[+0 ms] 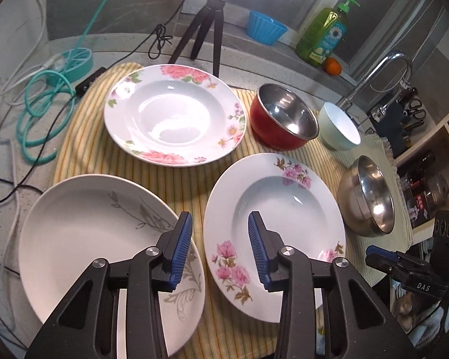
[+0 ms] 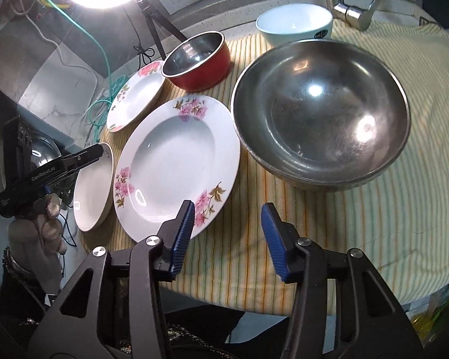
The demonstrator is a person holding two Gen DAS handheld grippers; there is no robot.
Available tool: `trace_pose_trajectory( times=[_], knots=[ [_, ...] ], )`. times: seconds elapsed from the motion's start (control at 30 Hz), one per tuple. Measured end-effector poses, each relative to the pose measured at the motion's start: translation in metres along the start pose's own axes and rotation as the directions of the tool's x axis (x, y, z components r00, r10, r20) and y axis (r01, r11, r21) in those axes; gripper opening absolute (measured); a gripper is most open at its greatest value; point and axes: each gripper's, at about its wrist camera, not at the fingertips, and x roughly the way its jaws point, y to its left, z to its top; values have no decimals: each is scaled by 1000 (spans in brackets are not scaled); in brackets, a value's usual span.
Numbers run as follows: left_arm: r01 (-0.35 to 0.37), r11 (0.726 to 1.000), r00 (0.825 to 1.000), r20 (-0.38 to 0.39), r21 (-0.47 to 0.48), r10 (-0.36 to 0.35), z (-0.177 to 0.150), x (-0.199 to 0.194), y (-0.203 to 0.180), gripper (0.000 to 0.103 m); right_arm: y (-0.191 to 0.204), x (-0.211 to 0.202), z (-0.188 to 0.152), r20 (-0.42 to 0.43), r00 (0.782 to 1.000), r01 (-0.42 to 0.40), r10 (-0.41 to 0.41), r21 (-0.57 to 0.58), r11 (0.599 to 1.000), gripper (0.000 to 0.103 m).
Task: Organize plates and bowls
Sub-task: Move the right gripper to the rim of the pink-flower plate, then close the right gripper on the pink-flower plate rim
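Both my grippers, left gripper [image 1: 220,249] and right gripper [image 2: 227,234], hang with jaws apart and empty above the striped cloth [image 2: 314,224]. The pink-flowered plate [image 1: 272,233] lies between the grey-patterned plate [image 1: 104,239] and the steel bowl [image 2: 320,110]. Reaching in carelessly, I might chip a rim or knock neighbouring plates together.

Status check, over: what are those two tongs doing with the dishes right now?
Left tongs open, empty, above the gap between grey-leaf plate and pink-flower plate. Right tongs open, empty, over striped cloth near steel bowl. Nothing in the way.
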Motion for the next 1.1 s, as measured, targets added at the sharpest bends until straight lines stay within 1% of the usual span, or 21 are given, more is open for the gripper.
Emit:
trace_pose_trajectory(
  times=[0.1, 0.23, 0.27, 0.47, 0.8, 0.87, 0.93, 1.07, 1.1],
  knots=[
    [9, 1000, 999, -30, 8, -9, 5, 10, 2, 34, -2, 10, 1, -21, 1000, -17, 17, 22, 1000, 47],
    [16, 1000, 998, -65, 3, -16, 11, 22, 7, 30, -4, 19, 3, -36, 999, -28, 30, 45, 999, 43],
    [29, 1000, 997, -75, -7, -30, 13, 25, 9, 29, -4, 21, 4, -39, 999, -30, 31, 49, 998, 42],
    [46, 999, 993, -105, -15, -47, 18, 36, 13, 29, -9, 28, 7, -52, 998, -35, 39, 73, 997, 42],
    [57, 998, 986, -157, -19, -59, 22, 51, 14, 23, -14, 36, 9, -71, 996, -52, 59, 88, 995, 40],
    [59, 998, 985, -164, -18, -61, 22, 53, 13, 22, -14, 38, 10, -76, 995, -56, 63, 89, 994, 37],
    [57, 998, 984, -166, -13, -58, 21, 54, 13, 22, -13, 42, 11, -83, 994, -60, 67, 89, 994, 30],
    [62, 998, 983, -170, -18, -65, 22, 55, 14, 22, -11, 46, 12, -91, 993, -70, 78, 83, 994, 24],
    [62, 998, 983, -171, -15, -64, 22, 55, 13, 22, -10, 47, 13, -91, 993, -74, 81, 78, 994, 22]
  ],
)
